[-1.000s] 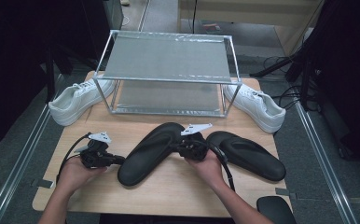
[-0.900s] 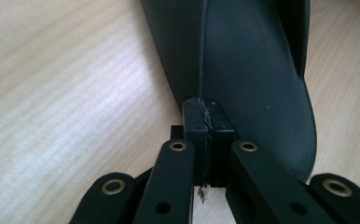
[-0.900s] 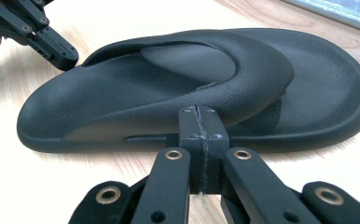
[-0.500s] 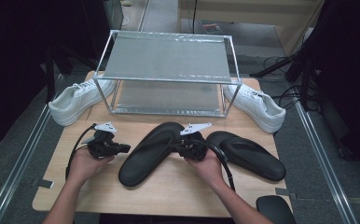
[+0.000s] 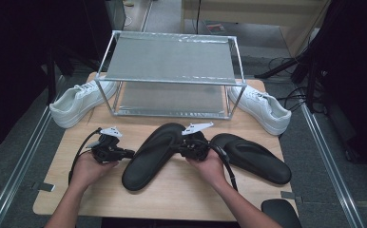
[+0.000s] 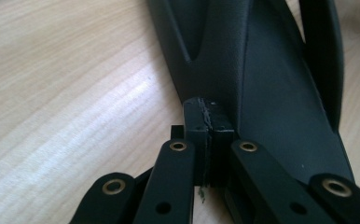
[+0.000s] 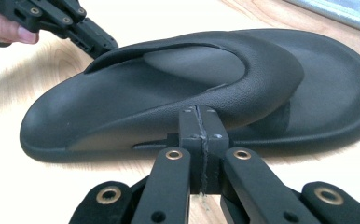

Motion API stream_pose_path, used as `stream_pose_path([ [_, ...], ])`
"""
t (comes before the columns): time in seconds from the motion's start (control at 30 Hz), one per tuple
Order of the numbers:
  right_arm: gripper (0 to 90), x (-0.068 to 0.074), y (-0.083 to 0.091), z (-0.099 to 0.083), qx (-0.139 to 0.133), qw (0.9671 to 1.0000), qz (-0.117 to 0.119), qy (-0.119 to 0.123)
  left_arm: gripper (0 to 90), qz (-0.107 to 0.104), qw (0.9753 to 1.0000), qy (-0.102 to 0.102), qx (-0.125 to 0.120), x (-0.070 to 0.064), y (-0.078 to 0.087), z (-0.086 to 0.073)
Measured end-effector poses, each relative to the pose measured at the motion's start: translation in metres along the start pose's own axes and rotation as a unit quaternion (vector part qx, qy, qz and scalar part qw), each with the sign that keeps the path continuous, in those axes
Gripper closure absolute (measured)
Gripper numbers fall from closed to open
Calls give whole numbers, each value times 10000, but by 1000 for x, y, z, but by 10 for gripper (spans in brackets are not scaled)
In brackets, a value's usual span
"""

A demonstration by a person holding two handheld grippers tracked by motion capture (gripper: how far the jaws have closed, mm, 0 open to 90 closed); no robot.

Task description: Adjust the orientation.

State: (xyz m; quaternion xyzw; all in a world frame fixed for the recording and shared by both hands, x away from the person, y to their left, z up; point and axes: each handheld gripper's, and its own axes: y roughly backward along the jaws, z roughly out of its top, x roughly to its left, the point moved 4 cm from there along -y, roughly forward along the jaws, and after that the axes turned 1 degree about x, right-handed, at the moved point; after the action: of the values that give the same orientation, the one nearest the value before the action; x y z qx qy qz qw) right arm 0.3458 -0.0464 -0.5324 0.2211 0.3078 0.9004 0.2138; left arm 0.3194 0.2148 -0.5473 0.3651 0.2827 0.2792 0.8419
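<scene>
A black flip-flop (image 5: 150, 154) lies at the middle of the wooden table (image 5: 96, 190), toe toward the rack. My left gripper (image 5: 132, 153) is shut, its tips against the sandal's left edge. In the left gripper view the closed pads (image 6: 206, 119) meet the sandal's side (image 6: 271, 93) with nothing between them. My right gripper (image 5: 177, 145) is shut too, pressed against the sandal's right side. Seen from the right gripper view, its tips (image 7: 200, 122) touch the strap (image 7: 243, 93), and the left gripper (image 7: 96, 41) shows at the far rim. A second black flip-flop (image 5: 250, 157) lies to the right.
A metal two-level rack (image 5: 172, 71) stands at the back of the table. One white sneaker (image 5: 79, 102) sits left of it and another (image 5: 262, 108) to its right. Dark cables trail from both grippers. A black chair part (image 5: 279, 213) shows at the front right.
My left gripper has moved forward and right until its tips reach the flip-flop's left edge. The right gripper and both sandals have stayed put.
</scene>
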Motion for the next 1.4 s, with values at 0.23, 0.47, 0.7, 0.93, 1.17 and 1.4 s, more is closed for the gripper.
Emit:
stream_pose_path([
  [0.23,900,-5,-3,5,18,10000,-54,28,900,-208,9997,-71,87,-14,-1,-6],
  [0.47,900,-10,-6,11,37,9999,-82,-64,900,-267,9995,-99,121,-24,-3,-7],
  [0.7,900,-14,-8,14,8,9999,-154,-54,900,-372,9990,-188,161,-29,-5,-7],
  [0.93,726,-18,-2,12,-198,9995,-209,104,761,-59,9995,96,-281,-25,14,1],
  [1.17,545,-13,5,6,-328,9993,7,186,570,-113,9991,106,-390,-22,21,4],
  [1.4,505,-11,15,2,-202,9997,160,10,490,-97,9991,-112,-404,-18,21,4],
])
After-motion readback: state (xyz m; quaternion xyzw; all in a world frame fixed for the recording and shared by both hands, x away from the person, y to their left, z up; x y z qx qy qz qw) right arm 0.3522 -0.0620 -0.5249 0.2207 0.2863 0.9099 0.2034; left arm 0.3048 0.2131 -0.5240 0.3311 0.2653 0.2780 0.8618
